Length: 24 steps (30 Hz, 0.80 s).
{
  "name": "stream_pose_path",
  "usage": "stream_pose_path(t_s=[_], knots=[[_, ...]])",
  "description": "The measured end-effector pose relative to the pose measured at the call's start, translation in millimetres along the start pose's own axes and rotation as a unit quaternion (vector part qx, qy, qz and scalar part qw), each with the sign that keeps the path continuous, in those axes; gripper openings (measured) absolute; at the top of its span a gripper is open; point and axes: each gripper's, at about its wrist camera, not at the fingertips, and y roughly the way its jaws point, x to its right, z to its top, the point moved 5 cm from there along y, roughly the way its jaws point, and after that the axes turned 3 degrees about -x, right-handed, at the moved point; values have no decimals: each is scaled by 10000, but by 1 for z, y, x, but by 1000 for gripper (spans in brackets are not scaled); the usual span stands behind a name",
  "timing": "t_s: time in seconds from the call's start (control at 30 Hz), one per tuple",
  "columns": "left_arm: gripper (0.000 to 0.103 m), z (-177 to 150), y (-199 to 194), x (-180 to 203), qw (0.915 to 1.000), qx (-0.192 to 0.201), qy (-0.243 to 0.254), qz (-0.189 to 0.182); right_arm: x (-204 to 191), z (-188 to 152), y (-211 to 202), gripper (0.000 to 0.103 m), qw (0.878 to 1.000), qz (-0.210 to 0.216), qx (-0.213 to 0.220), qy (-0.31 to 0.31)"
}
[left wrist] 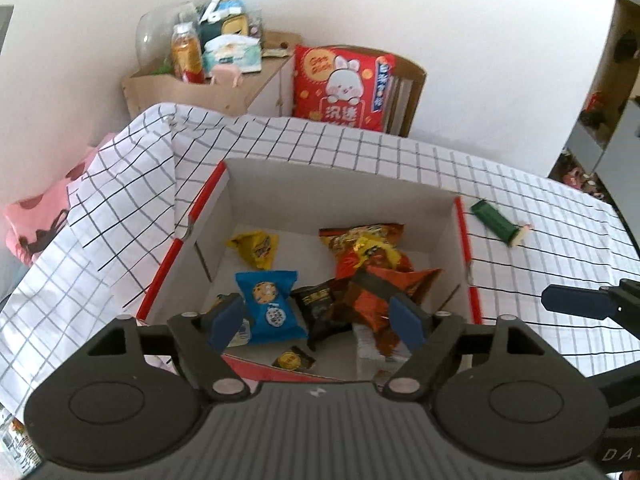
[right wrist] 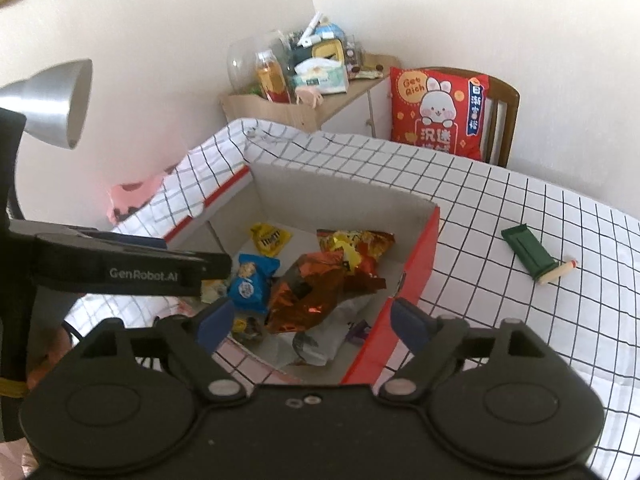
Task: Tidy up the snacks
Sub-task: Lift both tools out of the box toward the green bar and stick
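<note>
Both claws hung over an open cardboard box (left wrist: 440, 200) with red outer walls, which sat on a counter draped in a white grid-patterned cloth (left wrist: 400, 160). The left claw (left wrist: 316, 322), at the lower centre of the left wrist view, stood released, its blue pads spread wide with nothing pressed between them. The right claw (right wrist: 310, 320) was likewise released at the lower centre of the right wrist view, its pads framing the box's near right wall without touching anything.

The snacks lay loose on the box floor, probably because they had been dropped in rather than stacked: a blue cookie packet (left wrist: 270, 304) at centre left, a small yellow candy bag (left wrist: 256, 248) above it near the back wall, a black packet (left wrist: 318, 308) beside the blue one, and a crumpled orange foil bag (left wrist: 380, 292) lying against a red-and-yellow chip bag (left wrist: 364, 246) on the right. A small dark packet with a gold disc (left wrist: 292, 360) lay by the near wall.

One item remained outside: a dark green bar (right wrist: 528, 254) with a pale tip, lying on the cloth at the right of the frame, well apart from the box. Judged from that, the sorting looked nearly finished, and the open claws suited a reach for this last piece.
</note>
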Motion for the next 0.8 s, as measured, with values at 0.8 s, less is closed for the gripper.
stream_pose_path(t_s=[0.8], knots=[[93,-10,-14,139,9938,-213,89,-1092,111,-36,-94,103,9951,-820,332,439]])
